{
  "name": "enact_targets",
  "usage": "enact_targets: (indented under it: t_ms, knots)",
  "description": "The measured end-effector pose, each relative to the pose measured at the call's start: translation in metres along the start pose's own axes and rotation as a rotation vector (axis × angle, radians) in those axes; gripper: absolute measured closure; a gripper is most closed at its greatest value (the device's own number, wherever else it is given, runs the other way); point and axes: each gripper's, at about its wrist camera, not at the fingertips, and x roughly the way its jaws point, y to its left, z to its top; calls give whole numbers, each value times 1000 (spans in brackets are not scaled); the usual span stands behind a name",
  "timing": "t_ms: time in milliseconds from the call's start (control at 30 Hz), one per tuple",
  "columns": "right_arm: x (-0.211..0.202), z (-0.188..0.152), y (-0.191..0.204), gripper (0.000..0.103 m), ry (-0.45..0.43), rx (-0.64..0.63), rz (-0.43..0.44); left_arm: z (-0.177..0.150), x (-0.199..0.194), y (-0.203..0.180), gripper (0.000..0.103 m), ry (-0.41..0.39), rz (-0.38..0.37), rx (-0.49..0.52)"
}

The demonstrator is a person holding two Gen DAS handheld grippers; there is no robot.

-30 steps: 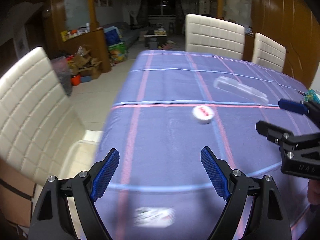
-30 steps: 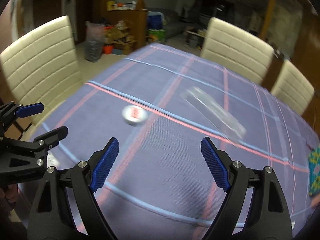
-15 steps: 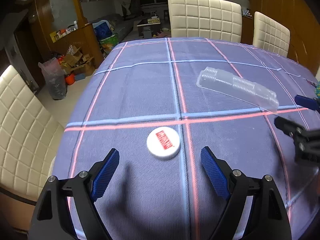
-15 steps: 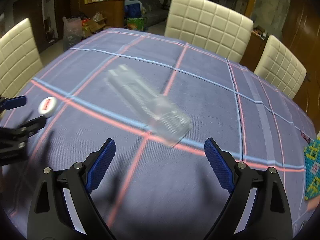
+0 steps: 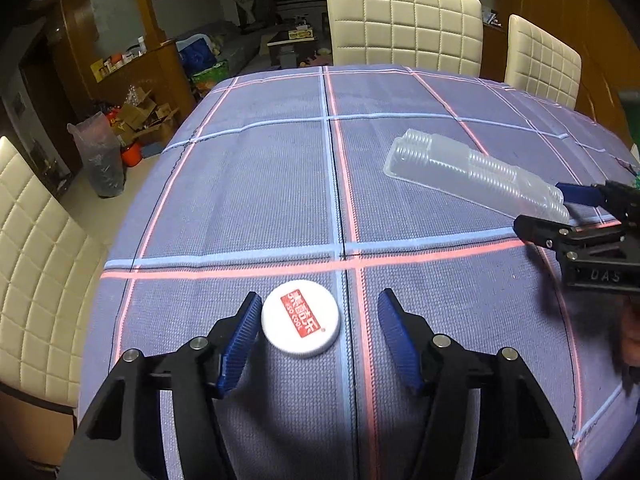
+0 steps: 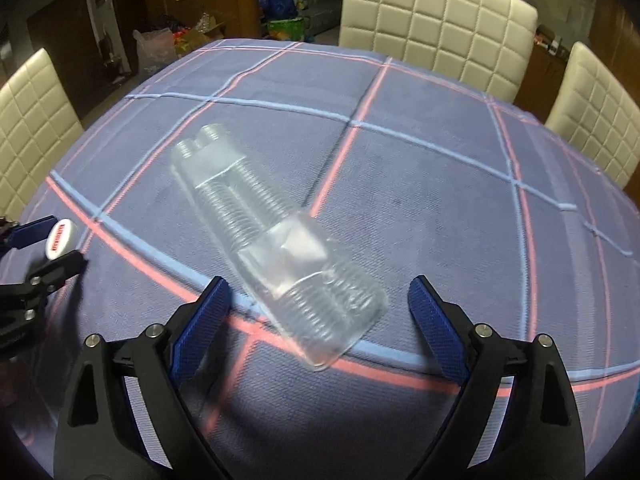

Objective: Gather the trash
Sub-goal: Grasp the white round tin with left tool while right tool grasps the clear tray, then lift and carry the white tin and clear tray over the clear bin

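A white round lid with a red label (image 5: 301, 318) lies on the purple checked tablecloth (image 5: 260, 184). My left gripper (image 5: 316, 312) is open around it, the left finger nearly touching it, the right finger apart. A clear ribbed plastic tray (image 6: 276, 240) lies diagonally on the cloth. My right gripper (image 6: 318, 298) is open with the tray's near end between its fingers, not touching. In the left wrist view the tray (image 5: 476, 172) is at the right, with the right gripper (image 5: 548, 212) at its end. The lid (image 6: 61, 237) and left gripper (image 6: 50, 240) show at the right wrist view's left edge.
Cream padded chairs stand at the far side (image 5: 404, 24), far right (image 5: 542, 64) and left (image 5: 36, 248) of the table. Boxes and a plastic bag (image 5: 100, 156) clutter the floor beyond the left edge. A colourful item (image 5: 636, 178) lies at the table's right edge.
Both grippers moved forward and down. The lid now sits between the left fingers, which have narrowed. The tray's near end now lies between the right fingers.
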Motion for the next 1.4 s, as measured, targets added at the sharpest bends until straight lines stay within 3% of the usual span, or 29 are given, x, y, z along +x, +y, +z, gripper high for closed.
enact_targets:
  t_ms: [33, 100, 200, 400, 933, 1400]
  knots:
    - [-2, -2, 2, 24, -4, -2, 17, -1, 0, -1, 47, -5, -3, 2]
    - [-5, -3, 7, 43, -11, -23, 30, -1, 0, -1, 54, -8, -17, 1]
    - [-11, -8, 20, 50, -21, -65, 19, -2, -2, -3, 64, -8, -37, 8]
    - [-18, -18, 39, 61, -35, -118, 1, -5, -7, -2, 64, -5, -54, -6]
    - [-55, -27, 60, 63, -85, -143, 29, -16, -36, 15, 64, -46, -51, -10]
    - [-105, -55, 123, 63, -124, -218, 34, -48, -88, 49, 64, -124, -48, -37]
